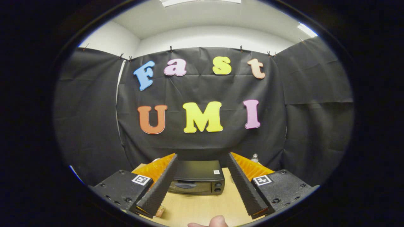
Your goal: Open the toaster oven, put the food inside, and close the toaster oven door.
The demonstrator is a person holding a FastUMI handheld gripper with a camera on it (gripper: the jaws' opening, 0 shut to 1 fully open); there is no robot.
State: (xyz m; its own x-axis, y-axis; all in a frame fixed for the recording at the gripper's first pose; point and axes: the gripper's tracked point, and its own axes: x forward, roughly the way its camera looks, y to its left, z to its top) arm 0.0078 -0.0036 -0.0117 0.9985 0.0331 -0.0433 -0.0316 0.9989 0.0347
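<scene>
Gripper view: my gripper [202, 183] hovers, jaws spread wide and empty, framing the closed toaster oven [197, 178] on the tabletop [202, 208], ready for its door handle [184, 185].

— What's the toaster oven [197, 178] made of?
— Dark casing with a satin sheen, glossy door; it sits at twelve o'clock from the wide-apart fingers [159, 186].
— And those?
— Ribbed, matt pads. The table [202, 209] looks like smooth pale wood; the wall [202, 91] is creased matt cloth.
</scene>
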